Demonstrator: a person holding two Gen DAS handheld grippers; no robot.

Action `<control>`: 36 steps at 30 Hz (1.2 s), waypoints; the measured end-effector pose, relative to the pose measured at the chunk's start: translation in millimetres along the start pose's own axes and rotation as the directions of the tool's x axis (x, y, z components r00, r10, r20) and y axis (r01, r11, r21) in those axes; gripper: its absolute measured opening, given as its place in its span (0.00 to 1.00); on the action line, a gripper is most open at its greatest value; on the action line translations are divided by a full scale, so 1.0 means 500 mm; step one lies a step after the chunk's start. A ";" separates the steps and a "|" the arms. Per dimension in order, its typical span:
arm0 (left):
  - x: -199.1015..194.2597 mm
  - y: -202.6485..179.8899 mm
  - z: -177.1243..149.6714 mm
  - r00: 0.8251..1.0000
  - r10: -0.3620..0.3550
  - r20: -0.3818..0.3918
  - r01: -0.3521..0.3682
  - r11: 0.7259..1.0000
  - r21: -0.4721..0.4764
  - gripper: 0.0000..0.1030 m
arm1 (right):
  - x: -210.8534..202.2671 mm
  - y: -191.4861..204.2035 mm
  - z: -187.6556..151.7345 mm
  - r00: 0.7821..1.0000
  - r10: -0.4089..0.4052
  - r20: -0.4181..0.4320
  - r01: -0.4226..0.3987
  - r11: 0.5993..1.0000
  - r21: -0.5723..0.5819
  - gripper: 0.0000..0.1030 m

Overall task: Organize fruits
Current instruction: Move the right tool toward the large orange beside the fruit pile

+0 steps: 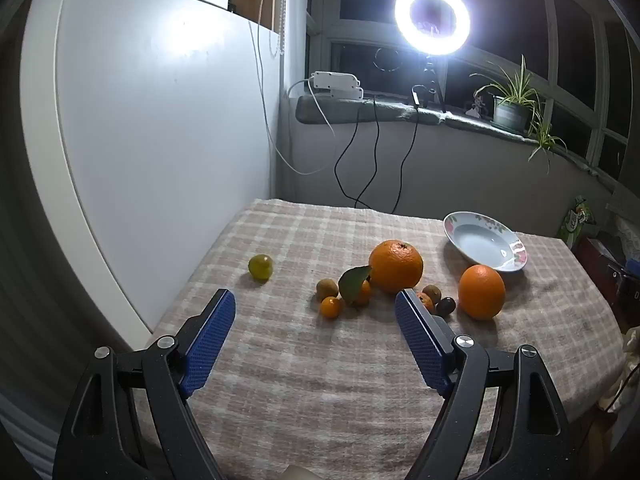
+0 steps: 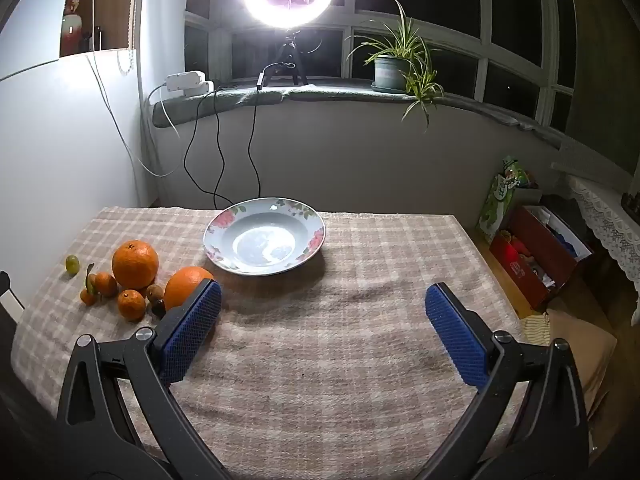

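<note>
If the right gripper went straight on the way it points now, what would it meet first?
Probably the bare checked tablecloth. The open right gripper tilts downward toward the cloth short of the plate; nothing lies between, though depth is uncertain.

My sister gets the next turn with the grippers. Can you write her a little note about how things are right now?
Left gripper: open, holding nothing, above the cloth.
Right gripper: open, holding nothing.
Plate: nothing in it, at the far side of the table.
Fruit: two big oranges, small tangerines and the green fruit all lie on the cloth.
Done: nothing yet.
Left: probably move every fruit into the plate.
</note>
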State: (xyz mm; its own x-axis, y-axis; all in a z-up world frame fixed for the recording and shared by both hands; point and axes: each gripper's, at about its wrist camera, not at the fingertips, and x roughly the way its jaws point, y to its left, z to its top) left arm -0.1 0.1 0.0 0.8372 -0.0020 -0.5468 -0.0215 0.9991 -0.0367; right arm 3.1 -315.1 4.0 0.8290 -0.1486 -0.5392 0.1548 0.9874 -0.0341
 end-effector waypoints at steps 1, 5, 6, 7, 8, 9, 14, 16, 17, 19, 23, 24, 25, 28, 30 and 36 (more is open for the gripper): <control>0.000 0.000 0.000 1.000 -0.001 0.001 0.001 1.000 -0.002 0.80 | 0.000 0.000 0.000 1.000 0.000 0.001 0.000 1.000 0.000 1.00; -0.001 -0.001 -0.001 1.000 -0.001 0.000 0.001 1.000 -0.001 0.80 | 0.000 0.001 0.001 1.000 0.000 -0.001 0.000 1.000 0.000 1.00; -0.001 -0.002 -0.001 1.000 -0.002 0.001 0.002 1.000 0.000 0.80 | 0.000 0.001 0.000 1.000 0.000 0.000 0.000 1.000 0.000 1.00; -0.002 -0.003 -0.001 1.000 -0.002 0.002 0.002 1.000 0.000 0.80 | 0.000 0.001 0.000 1.000 -0.001 0.000 0.001 1.000 0.000 1.00; -0.002 -0.003 -0.001 1.000 -0.003 0.002 0.003 1.000 -0.001 0.80 | 0.000 0.001 0.000 1.000 0.000 0.000 0.000 1.000 0.001 1.00; -0.002 -0.002 -0.001 1.000 -0.007 0.001 0.007 1.000 -0.003 0.80 | 0.000 0.001 0.000 1.000 0.000 0.000 0.000 1.000 0.001 1.00; 0.001 -0.002 0.000 1.000 -0.008 -0.001 0.008 1.000 -0.005 0.80 | 0.000 0.002 -0.001 1.000 0.002 0.000 -0.002 1.000 0.002 1.00; 0.001 -0.004 0.000 1.000 -0.009 0.000 0.009 1.000 -0.005 0.80 | 0.000 0.003 -0.001 1.000 0.003 -0.001 -0.003 1.000 0.001 1.00; 0.001 -0.004 0.000 1.000 -0.010 0.000 0.010 1.000 -0.006 0.80 | 0.001 0.004 -0.001 1.000 0.004 -0.002 -0.004 1.000 0.001 1.00; 0.003 -0.004 -0.001 1.000 -0.013 -0.002 0.013 1.000 -0.009 0.80 | 0.001 0.007 -0.002 1.000 0.007 -0.004 -0.007 1.000 -0.001 1.00; 0.009 -0.009 -0.002 1.000 -0.024 -0.012 0.024 1.000 -0.009 0.80 | 0.011 0.006 -0.009 1.000 0.021 -0.013 -0.021 1.000 0.000 1.00; 0.011 -0.011 -0.002 1.000 -0.028 -0.015 0.028 1.000 -0.009 0.80 | 0.014 0.005 -0.010 1.000 0.026 -0.016 -0.026 1.000 0.002 1.00; 0.012 -0.012 -0.003 0.999 -0.035 -0.017 0.035 0.999 -0.009 0.80 | 0.017 0.004 -0.011 0.999 0.032 -0.020 -0.032 0.999 0.004 1.00; 0.020 -0.017 -0.006 0.998 -0.064 -0.026 0.063 0.998 -0.015 0.80 | 0.026 -0.002 -0.012 0.998 0.053 -0.030 -0.053 0.999 0.010 1.00; 0.026 -0.022 -0.007 0.996 -0.087 -0.035 0.087 0.996 -0.018 0.80 | 0.034 -0.006 -0.014 0.996 0.079 -0.041 -0.078 0.997 0.020 1.00; 0.048 -0.049 -0.010 0.984 -0.168 -0.062 0.167 0.986 -0.025 0.80 | 0.059 -0.007 -0.018 0.987 0.144 -0.070 -0.141 0.989 0.033 1.00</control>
State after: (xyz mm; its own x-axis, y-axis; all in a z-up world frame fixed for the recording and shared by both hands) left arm 17.8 -24.7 -16.4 0.7931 -0.1727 -0.5841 0.1052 0.9834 -0.1480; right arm 22.2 -322.5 -19.5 0.8032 -0.0012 -0.5957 0.0538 0.9961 0.0706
